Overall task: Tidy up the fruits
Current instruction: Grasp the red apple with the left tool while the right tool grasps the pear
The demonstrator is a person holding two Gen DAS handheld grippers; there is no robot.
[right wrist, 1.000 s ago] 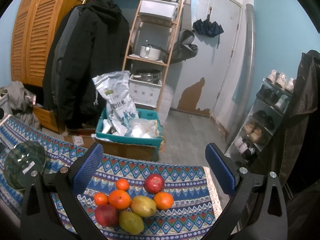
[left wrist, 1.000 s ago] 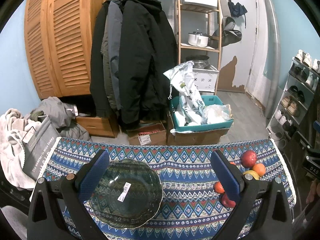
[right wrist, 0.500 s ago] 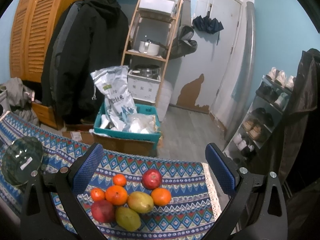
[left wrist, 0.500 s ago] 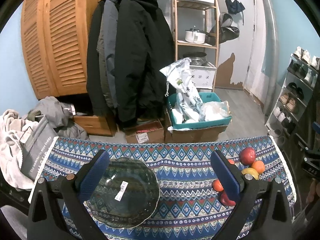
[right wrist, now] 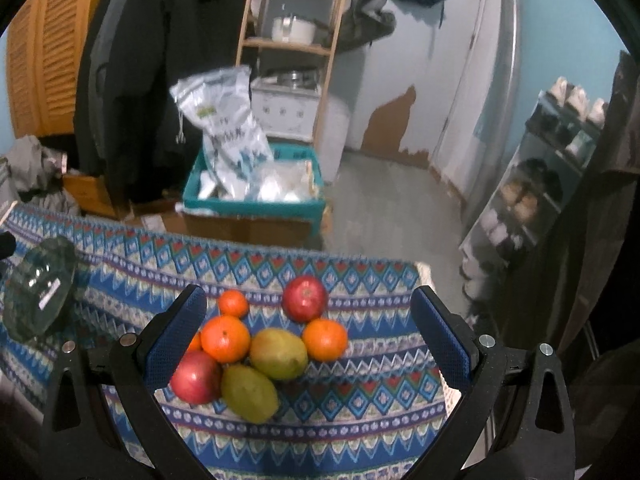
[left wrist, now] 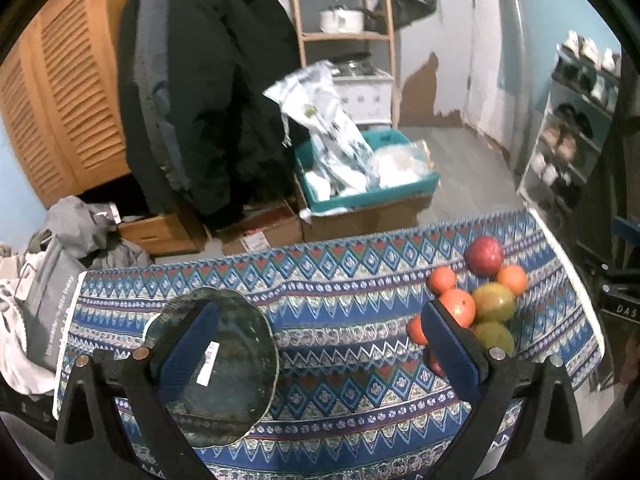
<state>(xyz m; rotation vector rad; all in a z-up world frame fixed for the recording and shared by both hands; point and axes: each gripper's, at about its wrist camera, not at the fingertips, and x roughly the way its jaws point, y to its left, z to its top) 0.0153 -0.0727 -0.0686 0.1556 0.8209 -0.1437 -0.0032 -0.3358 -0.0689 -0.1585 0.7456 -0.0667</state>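
While both hand-held grippers gape empty, a glass bowl sits well apart from piled fruit.

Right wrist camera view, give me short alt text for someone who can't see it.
The open right gripper hovers over a cluster of fruit on a blue patterned tablecloth: two red apples, four oranges and two yellow-green mangoes. An empty glass bowl sits at the far left, with a cluttered room behind.
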